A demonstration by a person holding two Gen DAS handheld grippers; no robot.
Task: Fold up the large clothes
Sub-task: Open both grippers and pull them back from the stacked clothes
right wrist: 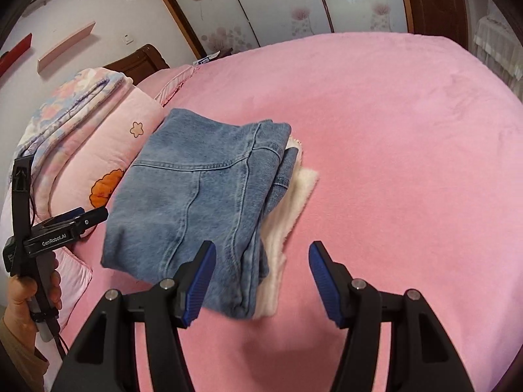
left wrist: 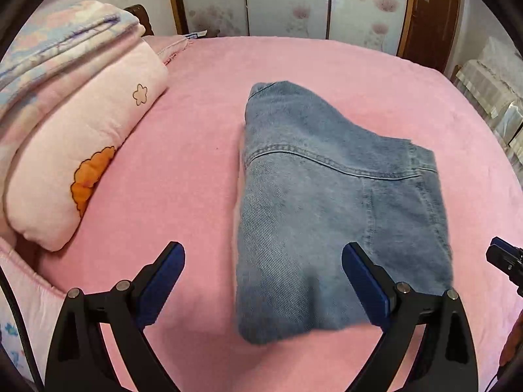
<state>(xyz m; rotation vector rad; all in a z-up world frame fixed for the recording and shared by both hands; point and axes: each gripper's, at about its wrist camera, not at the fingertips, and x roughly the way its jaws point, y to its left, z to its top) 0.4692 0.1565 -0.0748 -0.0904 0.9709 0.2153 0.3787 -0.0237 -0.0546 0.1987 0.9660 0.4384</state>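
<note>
A blue denim garment (left wrist: 330,202) lies folded into a compact stack on the pink bed (left wrist: 183,176). In the right wrist view the denim (right wrist: 196,202) shows a white fleecy lining (right wrist: 287,202) sticking out on its right side. My left gripper (left wrist: 263,261) is open and empty, just above the near edge of the denim. My right gripper (right wrist: 261,261) is open and empty, over the near right corner of the stack. The left gripper also shows in the right wrist view (right wrist: 81,217), left of the denim, held by a hand.
A folded pink quilt with flower prints (left wrist: 75,150) and a floral blanket (left wrist: 65,39) lie stacked at the left of the bed. A wooden headboard (right wrist: 143,60) and floral wardrobe doors (left wrist: 287,0) stand behind. Pink bed surface stretches to the right of the denim.
</note>
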